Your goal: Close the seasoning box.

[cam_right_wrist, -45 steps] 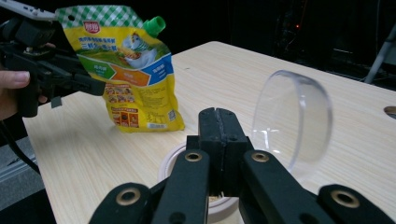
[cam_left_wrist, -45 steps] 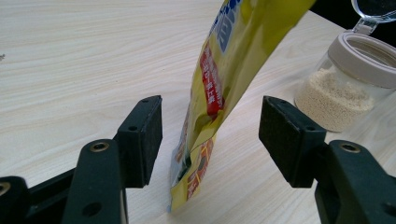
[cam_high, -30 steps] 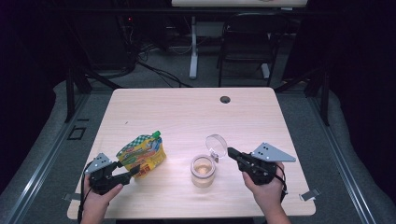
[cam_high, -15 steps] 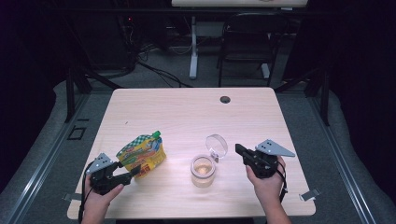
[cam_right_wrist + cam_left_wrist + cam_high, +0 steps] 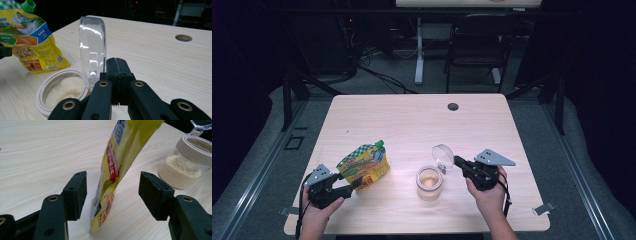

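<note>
Pouch (image 5: 112, 170) between open left tool (image 5: 112, 195) jaws, top cut off.

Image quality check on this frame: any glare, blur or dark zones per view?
High view: table evenly lit, surroundings nearly black, a soft bright patch on the wood beside the jar. Left gripper view: pouch sharp low down, its top edge softer; jar slightly soft. Right gripper view: white glare streaks on the clear lid; background dark and soft; pouch print readable.

right hand-held gripper (image 5: 458, 161) lower, nearer person
</note>
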Demonstrator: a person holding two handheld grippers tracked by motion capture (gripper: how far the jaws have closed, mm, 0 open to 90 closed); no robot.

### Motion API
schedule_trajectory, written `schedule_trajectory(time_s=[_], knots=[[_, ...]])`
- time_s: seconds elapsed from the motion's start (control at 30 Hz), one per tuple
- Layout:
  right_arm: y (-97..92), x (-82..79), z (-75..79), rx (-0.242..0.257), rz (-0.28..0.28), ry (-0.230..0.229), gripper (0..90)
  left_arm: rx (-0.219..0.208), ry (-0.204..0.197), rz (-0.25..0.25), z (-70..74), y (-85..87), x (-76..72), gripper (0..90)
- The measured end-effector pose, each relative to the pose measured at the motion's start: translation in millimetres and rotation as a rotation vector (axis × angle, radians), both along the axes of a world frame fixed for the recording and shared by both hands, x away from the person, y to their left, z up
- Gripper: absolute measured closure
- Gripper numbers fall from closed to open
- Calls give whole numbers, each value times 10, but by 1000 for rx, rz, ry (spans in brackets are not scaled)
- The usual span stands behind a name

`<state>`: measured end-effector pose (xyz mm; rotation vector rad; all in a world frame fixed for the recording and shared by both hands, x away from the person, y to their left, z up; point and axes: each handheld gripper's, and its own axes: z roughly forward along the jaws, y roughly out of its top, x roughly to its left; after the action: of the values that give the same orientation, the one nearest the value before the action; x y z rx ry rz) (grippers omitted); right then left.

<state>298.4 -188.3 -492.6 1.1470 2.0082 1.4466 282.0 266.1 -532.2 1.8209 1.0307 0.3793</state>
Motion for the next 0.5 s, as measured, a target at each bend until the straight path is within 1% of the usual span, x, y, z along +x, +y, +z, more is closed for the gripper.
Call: schedule_trajectory(time_s=[0.07,0.13,0.4,0.5], knots=[[11,-8,0,-8,8,-1,900,2,0,1,1,-1,-2,400],[33,-14,-9,-1,15,0,900,-1,-1,1,3,0,-5,399],[102,-59,-21,-13,55,4,900,5,-2,-1,-4,-2,-3,399],[129,-77,-28,-16,69,-1,900,6,-2,-3,-5,-6,-3,400]])
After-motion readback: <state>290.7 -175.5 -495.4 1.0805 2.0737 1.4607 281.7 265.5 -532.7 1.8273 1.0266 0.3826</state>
